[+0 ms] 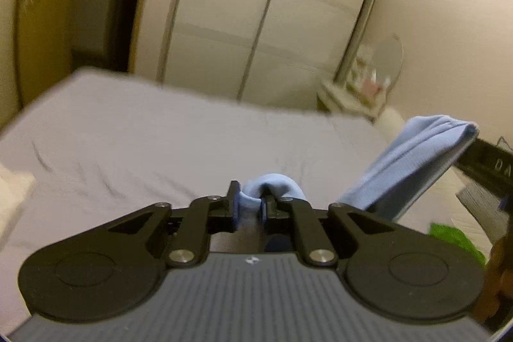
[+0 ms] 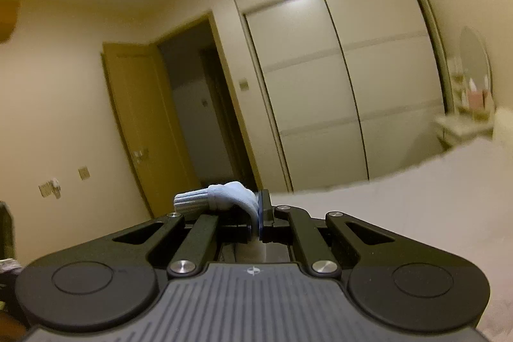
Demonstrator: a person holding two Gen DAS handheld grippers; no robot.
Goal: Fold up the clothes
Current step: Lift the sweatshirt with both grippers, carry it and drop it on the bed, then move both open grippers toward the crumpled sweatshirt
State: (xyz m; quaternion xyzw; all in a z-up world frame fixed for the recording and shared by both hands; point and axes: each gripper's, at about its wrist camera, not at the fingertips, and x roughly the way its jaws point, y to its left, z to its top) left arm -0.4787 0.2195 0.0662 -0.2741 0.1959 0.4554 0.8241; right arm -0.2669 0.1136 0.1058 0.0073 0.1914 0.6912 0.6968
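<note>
My left gripper (image 1: 250, 207) is shut on a bunched fold of a light blue garment (image 1: 272, 186), held above the bed. The same blue cloth (image 1: 413, 162) stretches up to the right, where the other gripper's black body holds it at the frame edge. In the right wrist view my right gripper (image 2: 256, 217) is shut on the pale blue cloth (image 2: 235, 193); a grey ribbed cuff (image 2: 190, 202) sticks out to the left of the fingers. The rest of the garment hangs below, hidden by the gripper bodies.
A bed with a pale lilac sheet (image 1: 160, 143) lies under the left gripper. A white sliding wardrobe (image 2: 336, 79) stands behind it. A small dresser with a round mirror (image 1: 381, 69) is at the right. An open doorway (image 2: 198, 104) is at the left. A green item (image 1: 452, 237) lies at the bed's right side.
</note>
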